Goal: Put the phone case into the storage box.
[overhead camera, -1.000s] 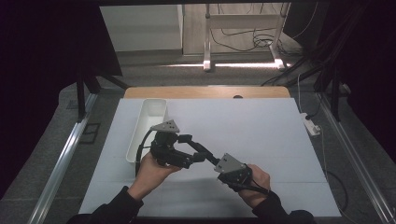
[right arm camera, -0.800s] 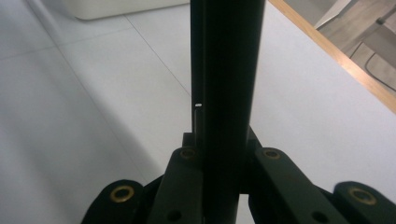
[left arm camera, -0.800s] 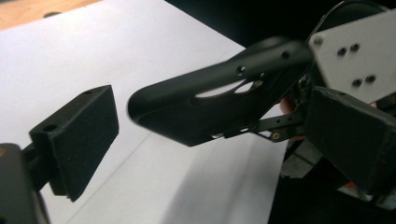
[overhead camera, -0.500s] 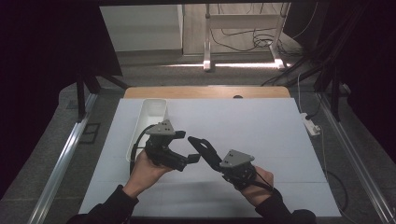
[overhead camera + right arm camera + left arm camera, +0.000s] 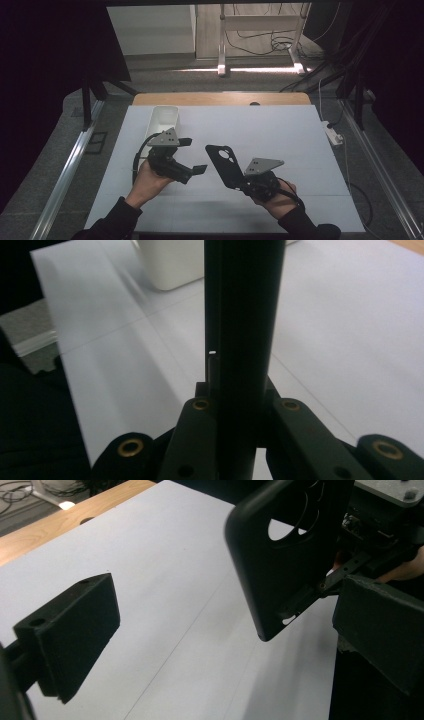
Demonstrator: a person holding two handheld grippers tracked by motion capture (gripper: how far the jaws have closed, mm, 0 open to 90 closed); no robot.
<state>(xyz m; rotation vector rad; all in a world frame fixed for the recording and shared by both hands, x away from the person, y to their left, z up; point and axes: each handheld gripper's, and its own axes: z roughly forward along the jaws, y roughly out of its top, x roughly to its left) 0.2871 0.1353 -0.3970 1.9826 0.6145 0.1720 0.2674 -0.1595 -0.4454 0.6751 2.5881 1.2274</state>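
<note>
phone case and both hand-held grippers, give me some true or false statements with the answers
1. The right hand-held gripper is shut on the black phone case. True.
2. The phone case lies flat on the white table cover. False: it is held up off the cover, tilted.
3. The left hand-held gripper stands open with nothing between its jaws. True.
4. The white bin sits at the right edge of the cover. False: it sits near the far left corner.
5. The phone case has a camera cutout near its free end. True.
</note>
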